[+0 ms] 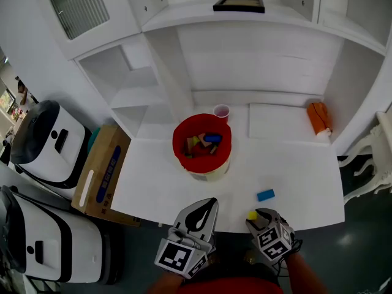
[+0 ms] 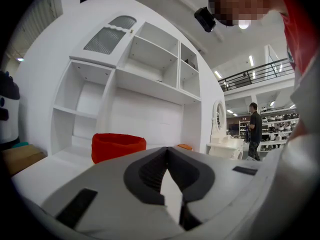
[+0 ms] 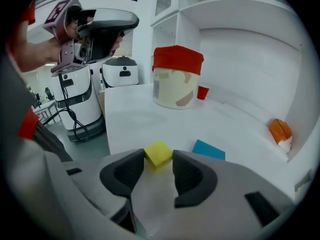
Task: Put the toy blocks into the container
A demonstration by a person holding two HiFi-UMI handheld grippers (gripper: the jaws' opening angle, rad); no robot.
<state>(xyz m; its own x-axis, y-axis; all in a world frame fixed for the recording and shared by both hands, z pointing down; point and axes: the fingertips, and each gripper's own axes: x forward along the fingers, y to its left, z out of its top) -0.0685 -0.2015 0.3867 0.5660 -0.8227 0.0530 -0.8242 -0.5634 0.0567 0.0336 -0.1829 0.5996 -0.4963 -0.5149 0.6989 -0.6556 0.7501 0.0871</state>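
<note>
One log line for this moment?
left gripper: shut, empty | right gripper: shut on yellow block | blue block: loose, outside container | container: several blocks in

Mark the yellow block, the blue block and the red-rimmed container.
yellow block (image 3: 158, 153): right gripper view, top face.
blue block (image 1: 265, 195): head view, top face.
red-rimmed container (image 1: 177, 141): head view, left side of the rim.
</note>
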